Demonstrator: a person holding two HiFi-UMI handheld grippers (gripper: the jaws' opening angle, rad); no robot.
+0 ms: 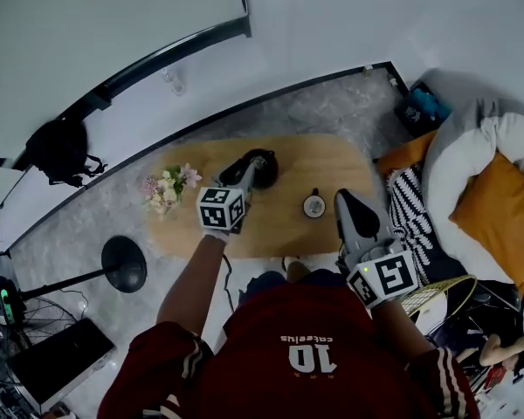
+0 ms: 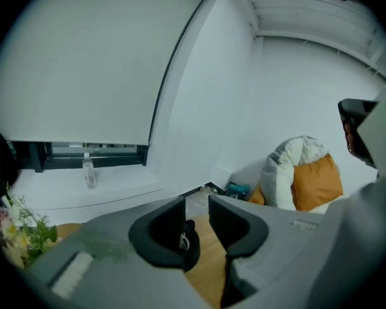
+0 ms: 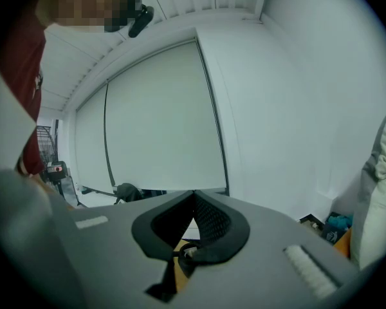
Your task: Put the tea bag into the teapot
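On the wooden table [image 1: 332, 164] the black teapot [image 1: 265, 159] sat by the left gripper [image 1: 251, 176], whose jaws were slightly parted and empty, while the tea bag, seemingly the pale scrap in the small dark dish [image 1: 313, 204], looked light, limp and tearable, best pinched at its top edge by the right gripper [image 1: 346, 201], then clenched on nothing.

The left gripper [image 1: 249, 175] is held out ahead on a bare, nearly straight left forearm [image 1: 192, 278], with its left marker cube [image 1: 221, 208] turned upward; its jaws are seen parted by a narrow gap, with nothing gripped between them. The right gripper [image 1: 345, 201] is held closer to the body at the right side and pointed forward, right marker cube [image 1: 385, 277] upward, jaws seen closed tip to tip and empty. The upper arms are covered by dark red striped sleeves [image 1: 162, 356].
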